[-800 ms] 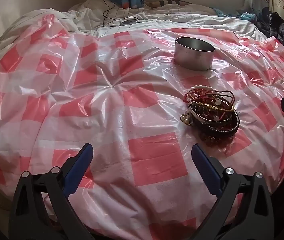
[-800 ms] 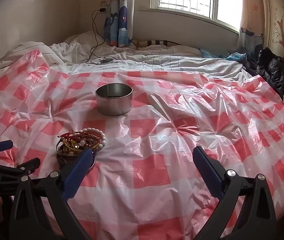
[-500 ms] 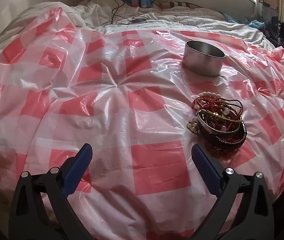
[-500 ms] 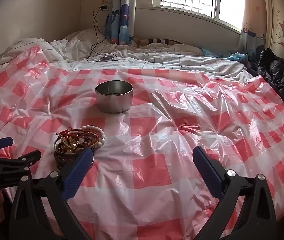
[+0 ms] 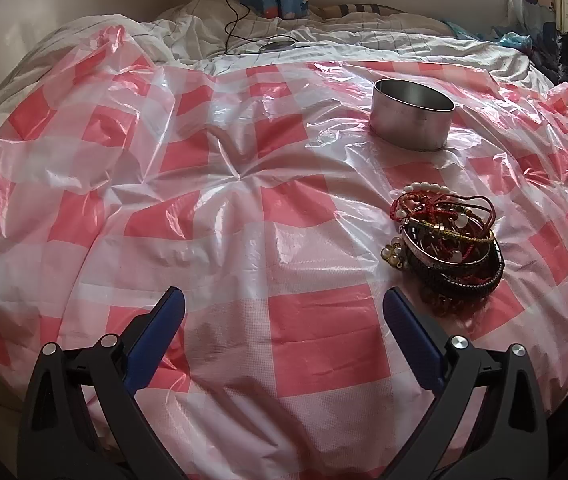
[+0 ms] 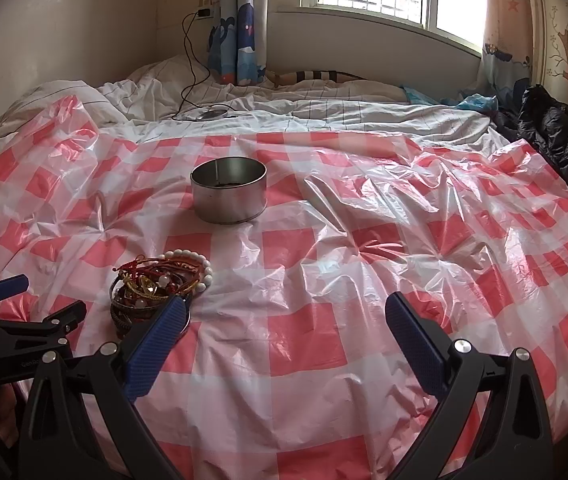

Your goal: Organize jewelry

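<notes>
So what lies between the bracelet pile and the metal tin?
Nothing but bare checked plastic sheet; both wrist views show the bracelet pile and the metal tin apart, with no loose piece between.

Bracelet pile (image 6: 156, 292) partly behind right gripper (image 6: 284, 312)

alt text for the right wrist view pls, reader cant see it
A tangled pile of red cord, bead and metal bracelets lies on a red-and-white checked plastic sheet over a bed, with a round open metal tin behind it. The open right gripper frames the foreground.
</notes>
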`<action>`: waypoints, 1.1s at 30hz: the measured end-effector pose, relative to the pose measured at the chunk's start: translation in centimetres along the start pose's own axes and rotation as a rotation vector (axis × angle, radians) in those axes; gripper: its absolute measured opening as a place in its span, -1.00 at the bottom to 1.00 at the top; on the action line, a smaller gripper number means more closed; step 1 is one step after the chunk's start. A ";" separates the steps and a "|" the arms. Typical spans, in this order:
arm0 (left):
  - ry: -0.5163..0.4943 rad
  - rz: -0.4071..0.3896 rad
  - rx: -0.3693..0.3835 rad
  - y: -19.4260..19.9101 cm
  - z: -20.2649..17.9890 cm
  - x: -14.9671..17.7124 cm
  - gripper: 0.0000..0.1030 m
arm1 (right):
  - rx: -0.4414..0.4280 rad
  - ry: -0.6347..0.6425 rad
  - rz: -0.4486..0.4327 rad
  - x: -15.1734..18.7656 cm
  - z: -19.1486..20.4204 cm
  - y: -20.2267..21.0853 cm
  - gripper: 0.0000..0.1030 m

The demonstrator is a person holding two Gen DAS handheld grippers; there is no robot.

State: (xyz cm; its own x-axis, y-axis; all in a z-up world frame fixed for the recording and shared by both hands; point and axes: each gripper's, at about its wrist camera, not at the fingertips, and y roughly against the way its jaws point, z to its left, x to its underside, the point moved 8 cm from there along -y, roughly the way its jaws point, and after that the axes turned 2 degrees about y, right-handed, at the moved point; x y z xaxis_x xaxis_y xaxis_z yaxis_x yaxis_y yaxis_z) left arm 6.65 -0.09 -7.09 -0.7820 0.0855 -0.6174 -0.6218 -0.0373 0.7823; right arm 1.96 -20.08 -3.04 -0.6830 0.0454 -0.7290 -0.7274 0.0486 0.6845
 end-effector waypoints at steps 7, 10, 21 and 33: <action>-0.015 0.001 -0.010 -0.1 -0.1 0.2 0.85 | 0.001 0.002 0.001 0.1 0.1 0.0 0.86; -0.017 0.002 -0.009 -0.2 -0.1 0.1 0.85 | 0.000 0.001 0.001 0.1 0.0 -0.1 0.86; -0.033 0.001 -0.016 -0.4 -0.3 0.2 0.85 | -0.002 0.000 0.004 0.1 0.0 -0.2 0.86; -0.040 -0.002 -0.009 -0.2 -0.6 0.2 0.85 | -0.001 0.001 0.008 0.1 0.0 -0.3 0.86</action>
State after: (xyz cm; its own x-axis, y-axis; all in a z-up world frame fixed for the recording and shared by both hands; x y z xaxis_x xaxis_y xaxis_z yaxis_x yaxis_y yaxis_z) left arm 6.61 -0.69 -7.41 -0.7786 0.1251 -0.6149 -0.6236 -0.0456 0.7804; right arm 2.12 -20.05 -3.27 -0.6887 0.0447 -0.7237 -0.7221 0.0469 0.6902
